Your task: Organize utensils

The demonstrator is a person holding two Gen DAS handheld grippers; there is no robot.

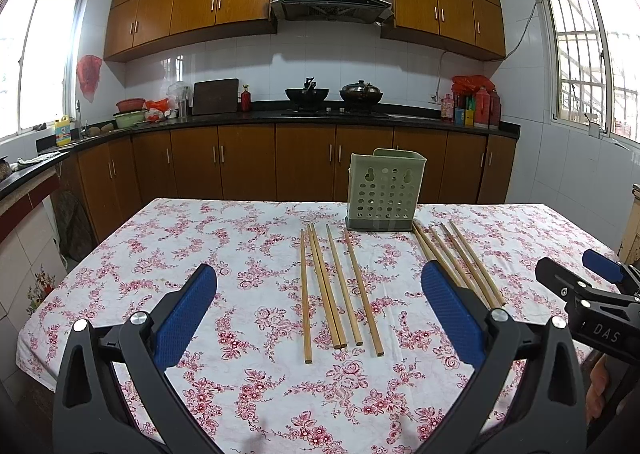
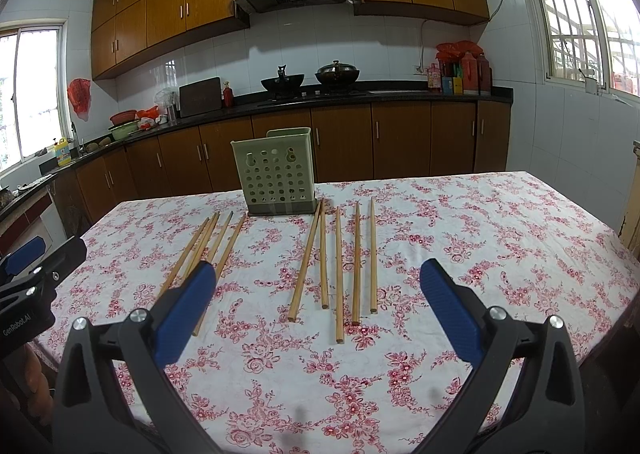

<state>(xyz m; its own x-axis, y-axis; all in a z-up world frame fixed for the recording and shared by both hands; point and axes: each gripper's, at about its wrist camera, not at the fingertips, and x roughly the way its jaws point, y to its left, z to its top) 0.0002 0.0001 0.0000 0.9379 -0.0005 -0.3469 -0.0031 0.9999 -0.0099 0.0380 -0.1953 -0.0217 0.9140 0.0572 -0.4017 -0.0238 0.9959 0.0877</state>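
While both tools hover spread wide and empty, left tool (image 1: 318, 308) and right tool (image 2: 318, 304), chopsticks (image 1: 340, 290) lie flat, fanned toward holder (image 1: 384, 191) on bench (image 1: 200, 238), presumably for single picks.

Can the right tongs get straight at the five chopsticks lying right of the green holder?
Probably yes. The right tongs are open, and the five bamboo chopsticks lie flat on the floral tablecloth ahead with nothing between; the green perforated plastic holder stands beyond them.
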